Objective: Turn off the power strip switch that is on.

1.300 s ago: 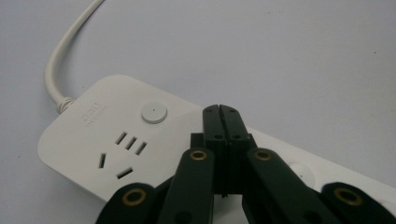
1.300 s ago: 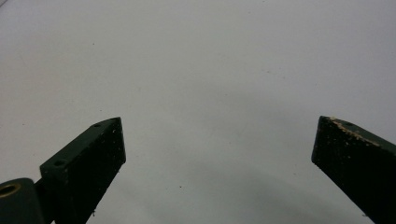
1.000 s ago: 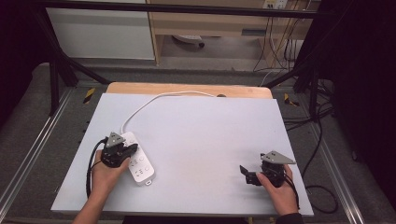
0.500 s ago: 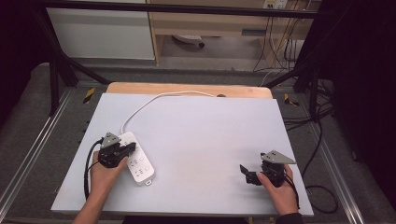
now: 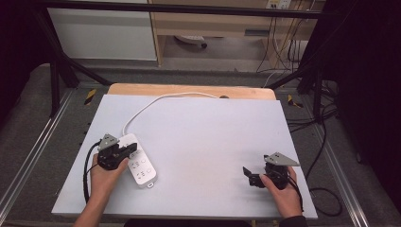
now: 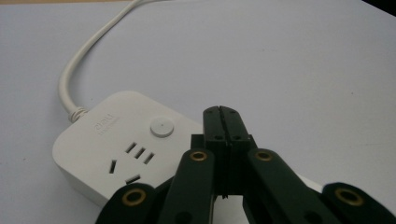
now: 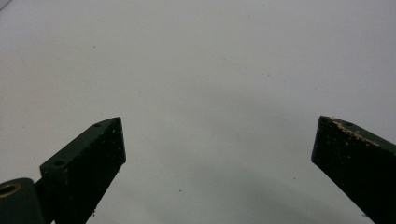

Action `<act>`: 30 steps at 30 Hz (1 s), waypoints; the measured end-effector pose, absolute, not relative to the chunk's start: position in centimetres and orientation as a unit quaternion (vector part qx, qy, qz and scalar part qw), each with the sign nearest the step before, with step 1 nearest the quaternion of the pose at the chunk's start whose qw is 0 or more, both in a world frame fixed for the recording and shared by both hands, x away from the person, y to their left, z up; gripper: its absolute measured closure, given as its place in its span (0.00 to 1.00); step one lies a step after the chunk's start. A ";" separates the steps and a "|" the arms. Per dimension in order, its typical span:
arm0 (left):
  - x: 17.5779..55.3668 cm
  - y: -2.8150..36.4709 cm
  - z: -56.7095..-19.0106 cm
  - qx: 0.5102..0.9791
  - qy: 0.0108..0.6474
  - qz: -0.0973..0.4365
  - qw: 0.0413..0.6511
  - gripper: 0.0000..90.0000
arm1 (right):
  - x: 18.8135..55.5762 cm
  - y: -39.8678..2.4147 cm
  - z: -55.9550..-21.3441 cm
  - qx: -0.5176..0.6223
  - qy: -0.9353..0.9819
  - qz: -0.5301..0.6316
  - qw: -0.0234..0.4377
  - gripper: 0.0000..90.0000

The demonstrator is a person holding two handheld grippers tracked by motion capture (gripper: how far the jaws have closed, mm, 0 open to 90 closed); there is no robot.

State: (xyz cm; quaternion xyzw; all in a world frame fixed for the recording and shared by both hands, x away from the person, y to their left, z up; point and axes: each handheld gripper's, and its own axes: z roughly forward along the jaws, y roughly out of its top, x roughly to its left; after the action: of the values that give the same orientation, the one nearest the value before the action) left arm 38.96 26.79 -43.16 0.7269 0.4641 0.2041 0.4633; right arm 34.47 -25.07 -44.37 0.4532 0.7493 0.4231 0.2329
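Observation:
A white power strip (image 5: 143, 169) lies at the left of the white table (image 5: 208, 132), its white cord (image 5: 151, 104) curving to the far edge. My left gripper (image 5: 132, 151) hovers over the strip's near-left end, jaws shut with nothing between them. In the left gripper view the shut tips (image 6: 223, 112) sit just right of the strip's round button (image 6: 161, 127), above its sockets (image 6: 133, 158); I cannot tell whether they touch it. My right gripper (image 5: 249, 176) rests at the front right, open, its two jaws wide apart over bare table (image 7: 210, 84).
A wooden strip (image 5: 189, 90) borders the table's far edge, where the cord drops off. The left gripper's black cable (image 5: 86, 175) loops beside the person's left hand. Metal rails (image 5: 28, 156) and floor cables (image 5: 326, 142) flank the table.

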 end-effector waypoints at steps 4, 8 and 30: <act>38.9 26.8 -43.0 0.728 0.458 0.205 0.467 0.91 | 34.4 -25.1 -44.4 0.453 0.751 0.421 0.232 0.04; 38.8 26.9 -42.9 0.724 0.457 0.207 0.473 0.85 | 34.4 -25.1 -44.2 0.454 0.747 0.425 0.234 0.04; 39.1 26.1 -42.9 0.718 0.453 0.205 0.486 0.35 | 34.5 -24.9 -44.4 0.451 0.751 0.424 0.228 0.04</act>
State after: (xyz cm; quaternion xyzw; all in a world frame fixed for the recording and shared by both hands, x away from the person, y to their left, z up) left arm 39.08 26.11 -42.94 0.7185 0.4530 0.2053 0.4863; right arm 34.52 -24.86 -44.40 0.4512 0.7512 0.4245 0.2280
